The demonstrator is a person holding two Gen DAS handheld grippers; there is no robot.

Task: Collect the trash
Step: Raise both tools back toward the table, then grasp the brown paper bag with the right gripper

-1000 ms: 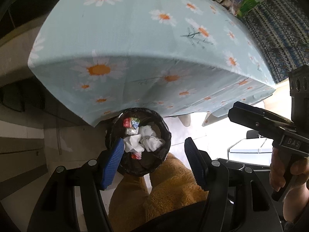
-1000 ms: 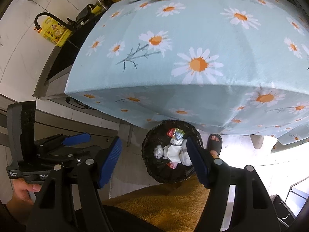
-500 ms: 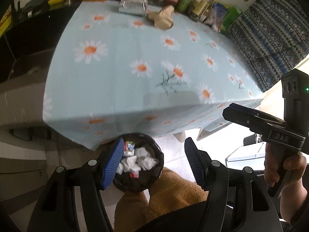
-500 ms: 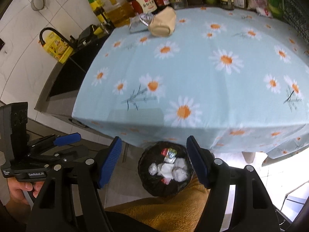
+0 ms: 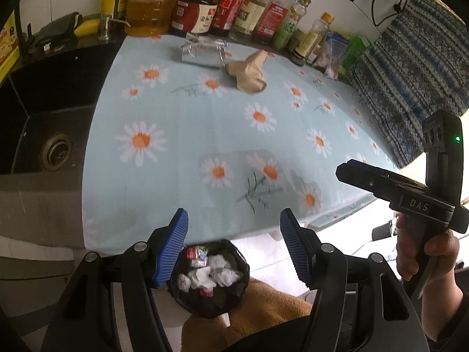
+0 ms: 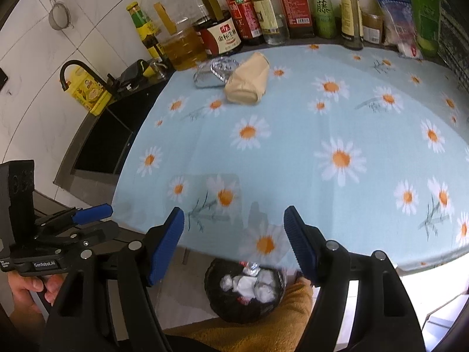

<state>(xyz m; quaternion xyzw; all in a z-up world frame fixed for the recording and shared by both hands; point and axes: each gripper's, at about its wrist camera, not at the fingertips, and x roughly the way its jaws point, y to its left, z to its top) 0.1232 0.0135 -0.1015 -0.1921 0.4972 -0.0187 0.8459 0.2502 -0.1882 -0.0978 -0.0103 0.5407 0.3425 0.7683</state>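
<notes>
A crumpled brown paper bag (image 5: 249, 73) (image 6: 247, 82) and a crushed foil tray (image 5: 202, 52) (image 6: 215, 72) lie at the far side of the daisy-print tablecloth (image 5: 205, 135) (image 6: 293, 152). Below the table's near edge stands a black bin (image 5: 234, 293) (image 6: 217, 302) holding white tissues and wrappers. My left gripper (image 5: 234, 249) hangs open above the near edge, with nothing between its blue pads. My right gripper (image 6: 234, 246) is also empty, its jaws opening a little. Each gripper shows in the other's view, held by a hand.
A row of oil and sauce bottles (image 6: 263, 14) lines the wall behind the table. A black sink (image 5: 44, 135) with a tap (image 6: 73, 70) lies to the left. Patterned fabric (image 5: 410, 67) covers the right side. The person's orange-clad legs (image 5: 263, 316) are beside the bin.
Both grippers have risen and tilted up from over the bin. The table top with the paper bag, foil tray and bottles has come into view, and the bin has dropped low.
</notes>
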